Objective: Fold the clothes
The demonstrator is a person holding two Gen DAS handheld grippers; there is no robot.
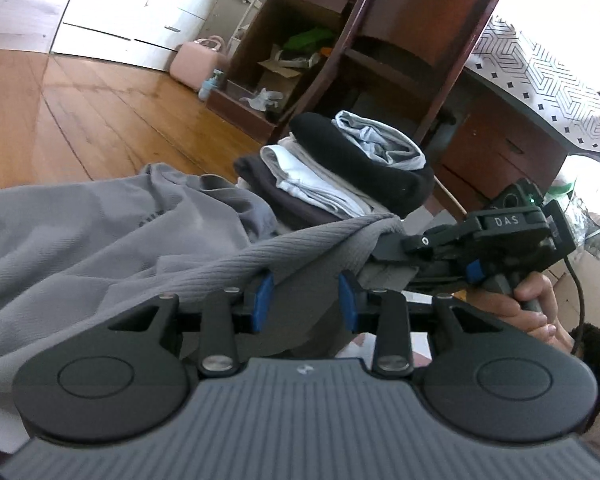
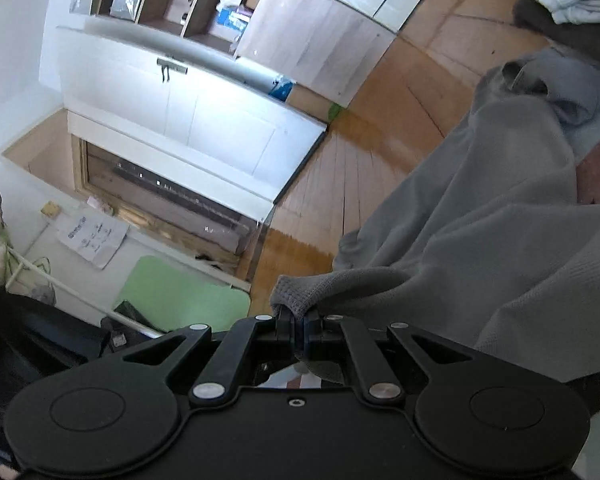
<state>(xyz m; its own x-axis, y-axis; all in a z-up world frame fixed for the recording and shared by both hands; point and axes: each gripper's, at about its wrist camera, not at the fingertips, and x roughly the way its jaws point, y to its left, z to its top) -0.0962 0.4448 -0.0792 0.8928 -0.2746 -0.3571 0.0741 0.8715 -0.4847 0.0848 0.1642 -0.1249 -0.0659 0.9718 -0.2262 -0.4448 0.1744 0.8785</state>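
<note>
The grey garment (image 1: 100, 236) fills the lower left and middle of the left wrist view and the whole right half of the right wrist view (image 2: 500, 220). It hangs in deep, loose folds with a ribbed hem, so I judge it soft, light and limp. It will sag wherever it is unsupported, and it looks grippy rather than slippery. The best holds are the thick hem and the corners, with the edge kept taut between two grips.

Behind it, at the centre of the left wrist view, a stack of folded clothes (image 1: 332, 172) sits with a black piece and a pale grey one on top. A dark wooden chair (image 1: 420, 20) stands above it, at upper centre and right.

The right gripper (image 2: 298, 322), at lower centre of its own view, is clenched on a bunched corner of the hem. From the left camera it shows at centre right (image 1: 440, 248).

The left gripper (image 1: 306, 296), at lower centre, has its blue pads (image 1: 264, 294) set apart, with ribbed cloth draped over and between them. It is released, not pinching.
</note>
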